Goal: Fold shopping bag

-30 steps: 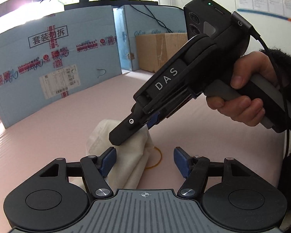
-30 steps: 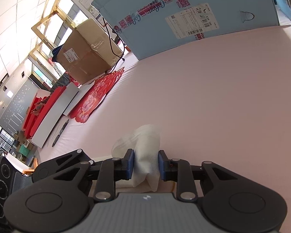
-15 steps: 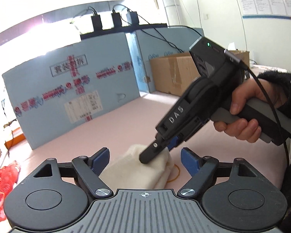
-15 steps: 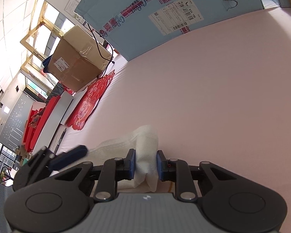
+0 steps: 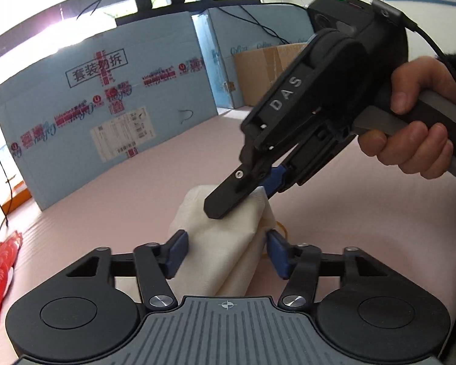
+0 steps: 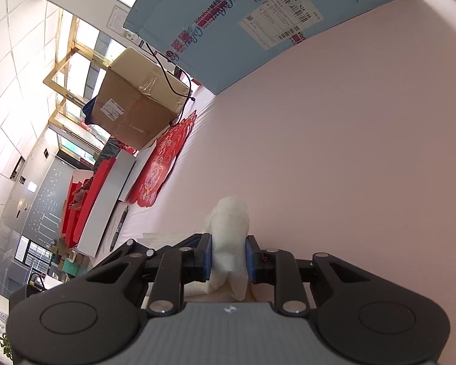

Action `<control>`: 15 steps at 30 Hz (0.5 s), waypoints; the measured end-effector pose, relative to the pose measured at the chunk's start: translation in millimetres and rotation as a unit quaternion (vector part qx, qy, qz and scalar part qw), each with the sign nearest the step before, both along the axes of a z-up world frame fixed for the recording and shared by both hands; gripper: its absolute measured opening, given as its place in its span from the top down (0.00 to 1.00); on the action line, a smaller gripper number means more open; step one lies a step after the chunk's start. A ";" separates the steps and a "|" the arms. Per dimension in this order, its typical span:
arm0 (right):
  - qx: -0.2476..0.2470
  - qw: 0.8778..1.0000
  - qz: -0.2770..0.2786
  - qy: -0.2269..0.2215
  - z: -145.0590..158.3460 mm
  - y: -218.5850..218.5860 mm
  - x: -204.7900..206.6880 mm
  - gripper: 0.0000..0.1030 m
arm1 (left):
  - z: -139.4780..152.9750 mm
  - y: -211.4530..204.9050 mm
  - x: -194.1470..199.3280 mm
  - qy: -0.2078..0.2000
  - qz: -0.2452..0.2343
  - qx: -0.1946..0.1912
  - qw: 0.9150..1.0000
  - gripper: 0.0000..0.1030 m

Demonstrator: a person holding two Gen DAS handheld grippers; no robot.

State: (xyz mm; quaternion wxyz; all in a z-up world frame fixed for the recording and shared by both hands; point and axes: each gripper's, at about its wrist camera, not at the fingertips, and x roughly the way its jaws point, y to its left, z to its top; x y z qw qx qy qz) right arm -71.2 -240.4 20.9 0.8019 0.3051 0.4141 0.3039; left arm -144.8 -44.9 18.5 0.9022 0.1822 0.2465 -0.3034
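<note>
cream shopping bag (image 5: 228, 243) in right gripper (image 6: 228, 257)

- My left gripper (image 5: 226, 251): jaws just closing in, blue pads (image 5: 176, 252) either side of the bag (image 5: 225, 243), barely touching.
- My right gripper (image 6: 228, 257), angled down from the right, hand (image 5: 410, 127) on the handle, clamps it.

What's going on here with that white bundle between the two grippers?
A person is folding a cream-white fabric shopping bag on a pink tabletop with two handheld grippers. The right gripper, held in a hand, has its jaws clamped on the bunched bag, lifting one end. The left gripper has just been closing its jaws around the lower part of the bundle; its blue pads sit at either side, the right one about touching, the left one not yet pressing.
</note>
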 end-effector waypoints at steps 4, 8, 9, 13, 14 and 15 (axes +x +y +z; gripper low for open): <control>-0.036 0.998 0.004 -0.044 12.3 1.3 -8.0 0.58 | -1.0 20.5 11.6 0.041 0.019 -0.053 0.998 0.60; -0.098 0.992 -0.007 -0.073 19.3 -3.6 -14.8 0.57 | -0.8 39.6 19.5 0.068 0.037 -0.104 0.992 0.61; -0.123 0.989 -0.008 -0.075 19.9 -2.6 -15.3 0.58 | -1.2 43.1 20.6 0.073 0.039 -0.114 0.990 0.61; -0.214 0.972 0.023 -0.091 16.7 14.5 -22.8 0.61 | -1.6 49.4 20.9 0.078 0.046 -0.132 0.987 0.61; -0.245 0.963 0.035 -0.105 16.1 24.0 -27.1 0.63 | -1.6 49.8 20.8 0.077 0.047 -0.134 0.987 0.61; -0.276 0.953 0.047 -0.118 15.6 33.2 -31.3 0.68 | -1.6 49.8 20.8 0.076 0.047 -0.134 0.987 0.61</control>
